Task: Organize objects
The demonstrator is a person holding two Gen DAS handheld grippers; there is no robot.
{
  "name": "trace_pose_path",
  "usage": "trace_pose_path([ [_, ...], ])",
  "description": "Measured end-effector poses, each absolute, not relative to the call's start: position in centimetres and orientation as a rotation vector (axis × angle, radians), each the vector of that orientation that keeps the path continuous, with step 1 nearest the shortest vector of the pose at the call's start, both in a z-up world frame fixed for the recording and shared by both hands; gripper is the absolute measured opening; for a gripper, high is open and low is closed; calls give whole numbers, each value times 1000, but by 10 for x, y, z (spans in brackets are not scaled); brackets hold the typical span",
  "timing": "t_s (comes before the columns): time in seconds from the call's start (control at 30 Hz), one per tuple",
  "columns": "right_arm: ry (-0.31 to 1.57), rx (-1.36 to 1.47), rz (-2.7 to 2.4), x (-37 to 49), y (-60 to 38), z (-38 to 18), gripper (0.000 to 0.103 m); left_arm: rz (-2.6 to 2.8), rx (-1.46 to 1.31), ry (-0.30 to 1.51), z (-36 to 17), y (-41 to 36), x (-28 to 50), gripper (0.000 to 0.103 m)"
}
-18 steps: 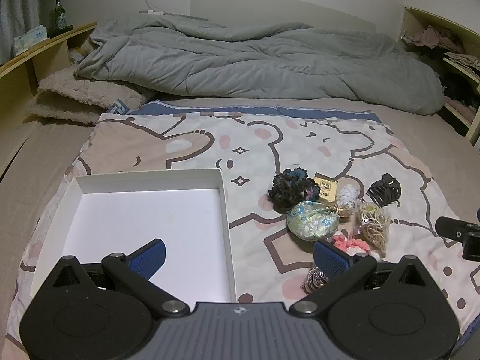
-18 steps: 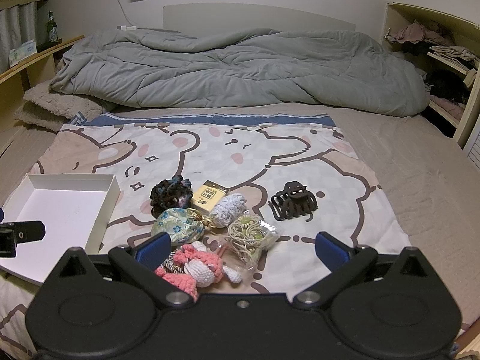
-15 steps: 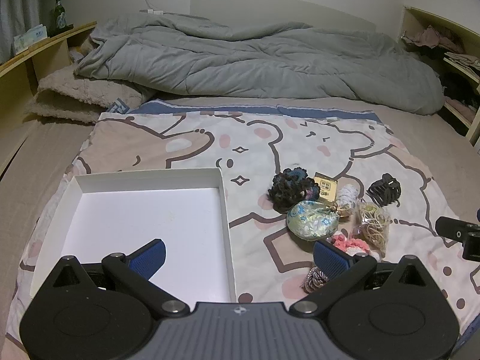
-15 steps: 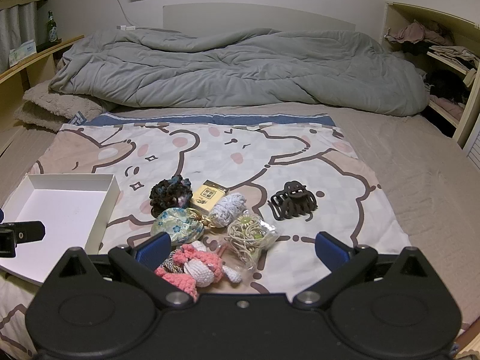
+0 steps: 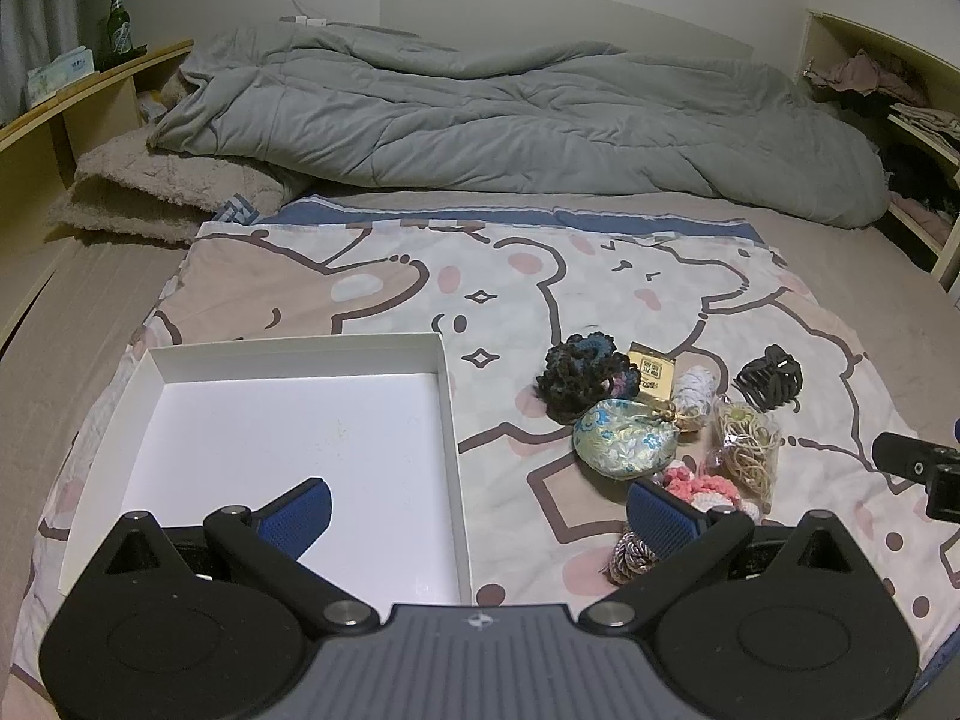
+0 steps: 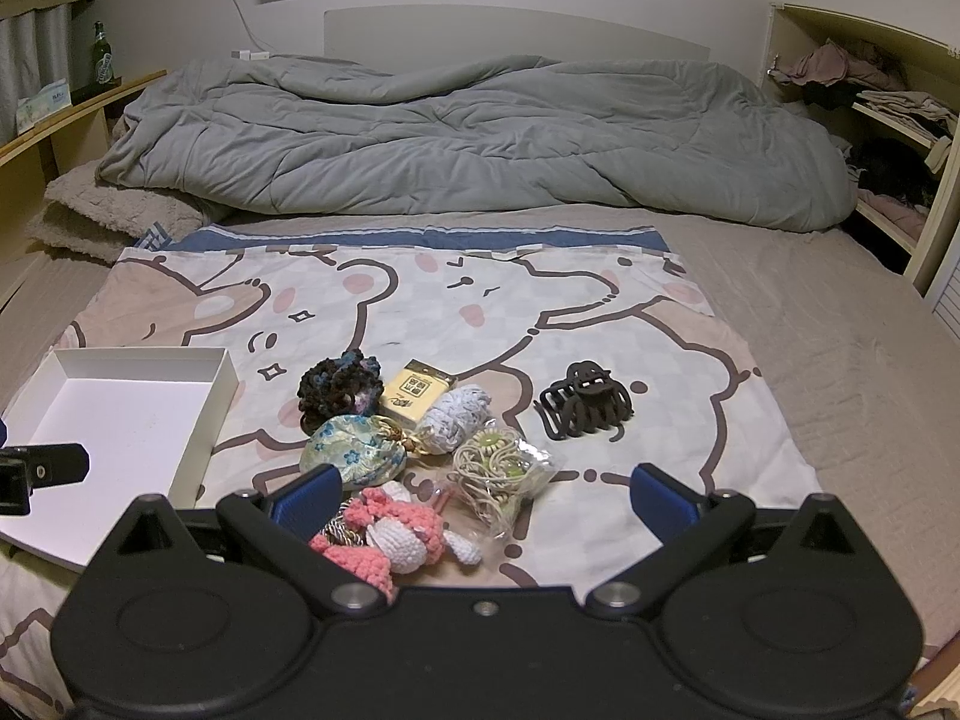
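A white open box (image 5: 144, 396) (image 6: 222, 384) lies on the bear-print blanket, left. Right of it is a cluster: dark scrunchie (image 5: 585, 372) (image 6: 339, 384), yellow packet (image 5: 651, 369) (image 6: 417, 393), floral pouch (image 5: 624, 438) (image 6: 354, 450), pale scrunchie (image 6: 453, 417), bag of hair ties (image 5: 747, 450) (image 6: 501, 471), black claw clip (image 5: 771, 378) (image 6: 585, 405), pink crochet toy (image 6: 396, 534) (image 5: 702, 486), braided tie (image 5: 630, 555). My left gripper (image 5: 480, 507) is open and empty, straddling the box's right wall. My right gripper (image 6: 486, 489) is open and empty, just before the toy and bag.
A rumpled grey duvet (image 6: 480, 138) and a beige plush blanket (image 5: 156, 192) lie at the back of the bed. Wooden shelves stand left, with a green bottle (image 5: 118, 21), and right, with clothes (image 6: 852, 69).
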State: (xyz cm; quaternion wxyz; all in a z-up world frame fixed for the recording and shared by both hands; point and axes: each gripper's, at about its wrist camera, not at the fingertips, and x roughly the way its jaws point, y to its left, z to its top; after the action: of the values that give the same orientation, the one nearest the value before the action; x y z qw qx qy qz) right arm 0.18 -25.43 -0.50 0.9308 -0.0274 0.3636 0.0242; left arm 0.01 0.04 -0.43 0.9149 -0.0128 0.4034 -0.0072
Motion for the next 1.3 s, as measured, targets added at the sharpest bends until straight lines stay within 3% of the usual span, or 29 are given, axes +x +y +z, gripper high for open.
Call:
trace_pose_path([
  [1.3,749,-61,49,2,-254,-8,103,-16,-25,836,-6,1,-2,103],
])
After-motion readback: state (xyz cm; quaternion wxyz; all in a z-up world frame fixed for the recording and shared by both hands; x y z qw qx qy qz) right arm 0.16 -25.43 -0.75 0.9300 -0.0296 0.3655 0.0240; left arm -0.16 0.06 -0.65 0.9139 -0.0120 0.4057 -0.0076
